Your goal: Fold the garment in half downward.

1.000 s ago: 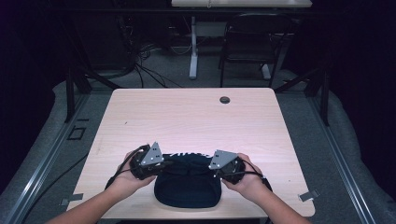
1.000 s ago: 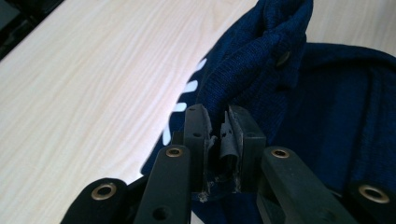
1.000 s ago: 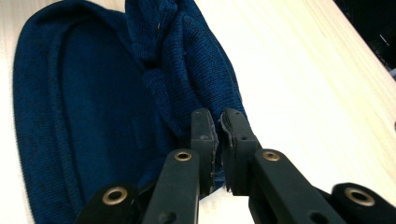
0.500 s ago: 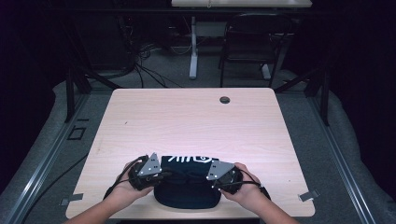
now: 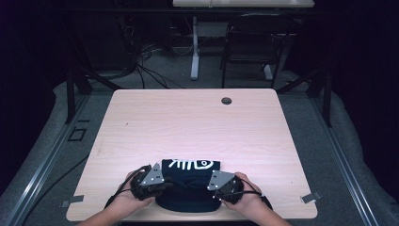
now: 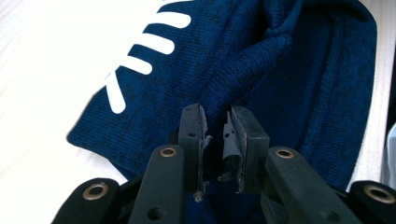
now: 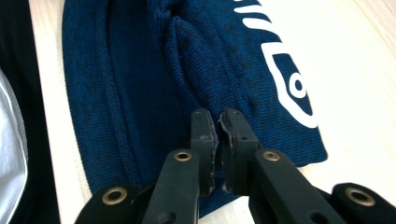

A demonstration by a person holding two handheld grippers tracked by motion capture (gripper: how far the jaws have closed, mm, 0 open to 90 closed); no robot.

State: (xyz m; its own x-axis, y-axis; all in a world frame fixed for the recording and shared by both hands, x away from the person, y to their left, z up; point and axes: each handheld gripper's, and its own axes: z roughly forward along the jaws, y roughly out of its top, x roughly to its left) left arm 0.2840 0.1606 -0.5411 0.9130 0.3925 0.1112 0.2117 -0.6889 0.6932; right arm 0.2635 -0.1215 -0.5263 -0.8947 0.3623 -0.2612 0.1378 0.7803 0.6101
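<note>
Navy knit, with a white fishbone print, makes up the folded garment (image 5: 188, 186) lying at the near edge of the counter (image 5: 197, 127), between the two hands. The left gripper (image 6: 217, 140) has just been easing its jaws apart: a narrow gap shows between them and the fold sits right ahead of the tips, no longer pressed. The right gripper (image 7: 217, 135) has its jaws clenched; knit bunches up just ahead of them, so it looks pinched there, though the contact itself is hidden. The risk, as I judge it, is an uneven letting go: if the right hand lifts or pulls while clamped, the freed left side would drag and the fold would spring open or slide off the counter edge.
</note>
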